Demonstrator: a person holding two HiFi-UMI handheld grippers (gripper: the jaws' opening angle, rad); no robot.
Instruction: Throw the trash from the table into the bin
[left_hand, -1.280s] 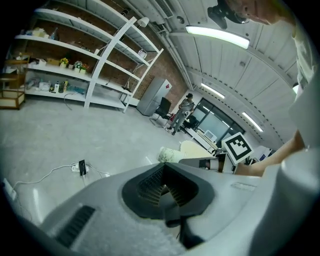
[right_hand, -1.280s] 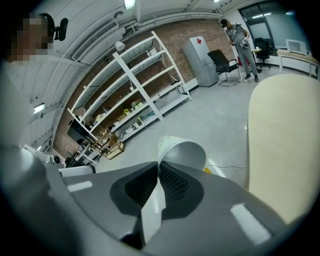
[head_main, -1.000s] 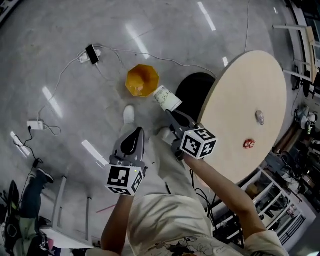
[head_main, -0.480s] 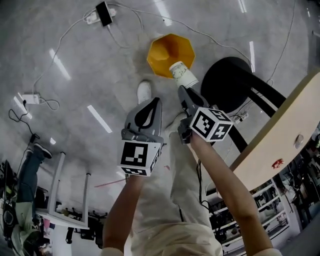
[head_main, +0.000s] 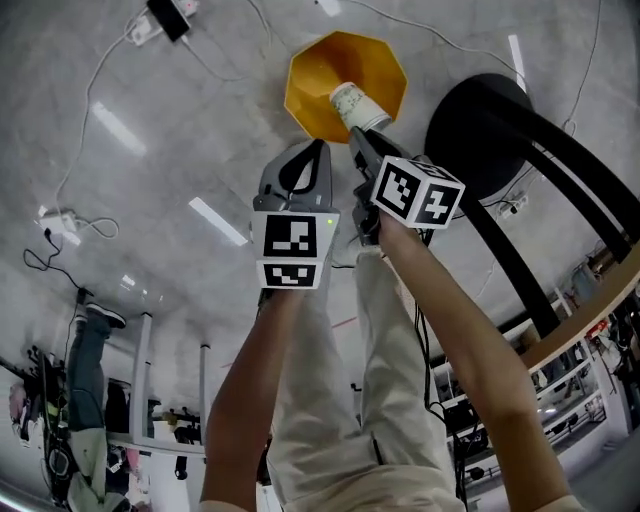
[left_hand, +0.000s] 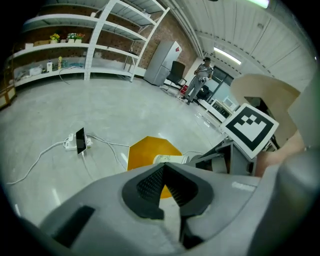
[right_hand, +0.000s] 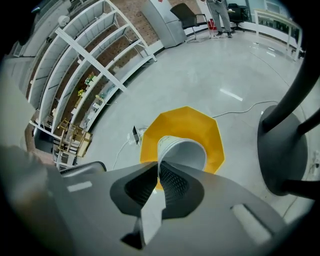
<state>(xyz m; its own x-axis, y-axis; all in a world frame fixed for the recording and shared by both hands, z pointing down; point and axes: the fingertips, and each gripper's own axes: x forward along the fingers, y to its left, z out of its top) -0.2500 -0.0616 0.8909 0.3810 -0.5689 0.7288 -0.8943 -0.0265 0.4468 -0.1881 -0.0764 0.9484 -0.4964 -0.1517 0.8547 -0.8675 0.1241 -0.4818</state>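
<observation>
Head view: the right gripper (head_main: 354, 133) is closed on the rim of a white paper cup (head_main: 357, 103); the cup hangs right over the open mouth of the yellow bin (head_main: 310, 80), so the drop looks to be straight down from the jaws; the cup's long axis runs on from the jaw tips, base leading toward the bin, mouth back toward the gripper; the left gripper (head_main: 318, 152) sits just beside the right one, short of the bin's rim, so the right hand is the nearer and the only one loaded; the bin is many-sided, smooth, with walls sloping inward like a funnel; the black round table base (head_main: 490, 125) stands just beside it on glossy grey floor

Left gripper view: the left gripper (left_hand: 163, 167) has its ribbed dark tips pressed together with nothing between them; past them lie the bin (left_hand: 142, 152) and the cup (left_hand: 170, 159), off to the right of this gripper's line

Right gripper view: the right gripper (right_hand: 157, 167) pinches the cup's thin wall, one ribbed pad inside the rim, one outside; the cup (right_hand: 184, 152) shows its pale, smooth inside, lying against the yellow of the bin (right_hand: 212, 135); paper this light may, I judge, cling to a pad or drift on release, though the wide mouth below gives room
</observation>
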